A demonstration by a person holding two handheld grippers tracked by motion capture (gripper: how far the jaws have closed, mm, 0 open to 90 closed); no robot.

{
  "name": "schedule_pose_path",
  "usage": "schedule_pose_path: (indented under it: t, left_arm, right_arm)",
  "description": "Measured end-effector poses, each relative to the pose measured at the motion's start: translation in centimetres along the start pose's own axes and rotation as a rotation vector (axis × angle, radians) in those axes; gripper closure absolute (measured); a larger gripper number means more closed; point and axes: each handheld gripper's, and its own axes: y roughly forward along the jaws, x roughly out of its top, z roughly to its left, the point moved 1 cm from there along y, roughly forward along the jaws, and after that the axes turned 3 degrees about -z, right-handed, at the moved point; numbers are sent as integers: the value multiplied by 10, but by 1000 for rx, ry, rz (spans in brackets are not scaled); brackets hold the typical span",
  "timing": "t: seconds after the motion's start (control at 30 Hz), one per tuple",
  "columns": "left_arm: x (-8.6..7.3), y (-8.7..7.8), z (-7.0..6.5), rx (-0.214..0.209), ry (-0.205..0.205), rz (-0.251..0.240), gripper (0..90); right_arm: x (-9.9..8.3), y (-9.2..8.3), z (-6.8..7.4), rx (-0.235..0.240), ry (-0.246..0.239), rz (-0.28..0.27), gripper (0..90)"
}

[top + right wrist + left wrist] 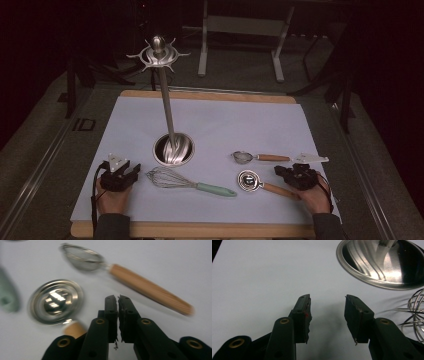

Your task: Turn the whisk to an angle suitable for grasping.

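My left gripper [133, 172] rests on the white mat at the front left, its jaws open and nothing between them [327, 300]. Just right of it lies a wire whisk [190, 183] with a mint-green handle; its wires [415, 312] show at the edge of the left gripper view. My right gripper [281, 171] sits at the front right, shut and holding nothing [117, 298]. Its tips point between a small mesh strainer [82, 257] with a wooden handle [272, 157] and a round metal utensil [56, 301], also wooden-handled [250, 181].
A tall metal utensil stand rises from a round shiny base [173, 149] at the mat's middle, with curved hooks on top [158, 54]. The base [382, 265] lies ahead and right of the left gripper. The white mat [225, 120] covers a wooden board.
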Motion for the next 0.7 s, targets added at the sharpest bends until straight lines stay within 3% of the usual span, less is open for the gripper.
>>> schedule_pose_path:
  t: [0.2,0.5,0.7]
  left_arm:
    - [0,-1,1,-7,-1,-4,568]
    - [0,0,1,-5,-7,-3,569]
    - [0,0,2,-12,-11,0,566]
  right_arm:
    - [8,2,21,84,-66,-20,858]
    - [11,7,49,130,-146,-8,898]
    - [6,12,75,197,-204,6,900]
